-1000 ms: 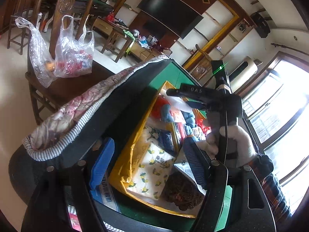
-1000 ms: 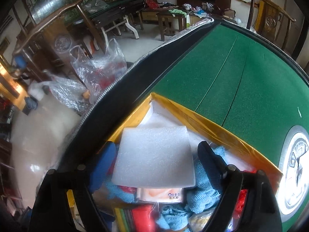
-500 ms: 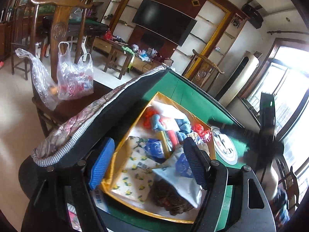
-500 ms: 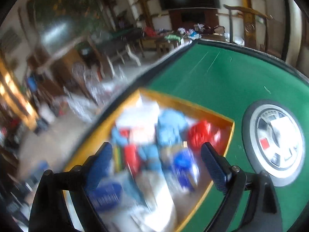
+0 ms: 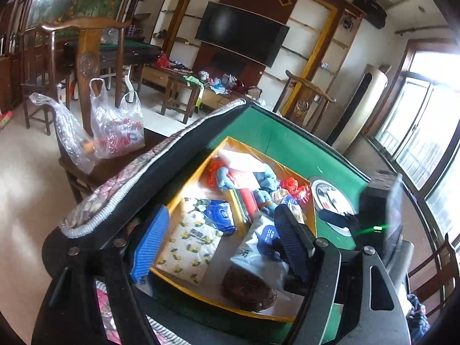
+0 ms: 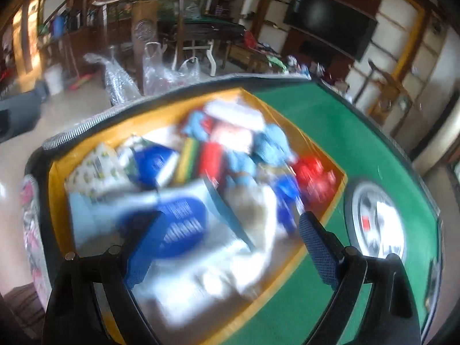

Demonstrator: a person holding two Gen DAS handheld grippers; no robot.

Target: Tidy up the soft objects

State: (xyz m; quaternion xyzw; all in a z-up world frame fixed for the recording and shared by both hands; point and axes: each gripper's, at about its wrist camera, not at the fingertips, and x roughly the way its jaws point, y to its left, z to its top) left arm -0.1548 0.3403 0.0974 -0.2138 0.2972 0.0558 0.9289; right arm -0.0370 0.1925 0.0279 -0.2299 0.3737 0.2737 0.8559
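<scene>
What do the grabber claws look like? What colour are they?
Both are black frames with silver bolts. Each carries two blue ribbed pads, bumpy for gripping. In the left view, the right gripper shows a small green light. The hands themselves are hidden.

I count one yellow tray (image 5: pixel 184 185) on one green bench (image 5: pixel 290 143). In it I make out two blue plush toys (image 5: pixel 266 178), one lemon-print pack (image 5: pixel 189 247), one brown furry lump (image 5: pixel 247 290) and one white foam sheet (image 5: pixel 241 159). Beyond, two plastic bags (image 5: pixel 115 126) sit on one chair (image 5: pixel 89 63).
</scene>
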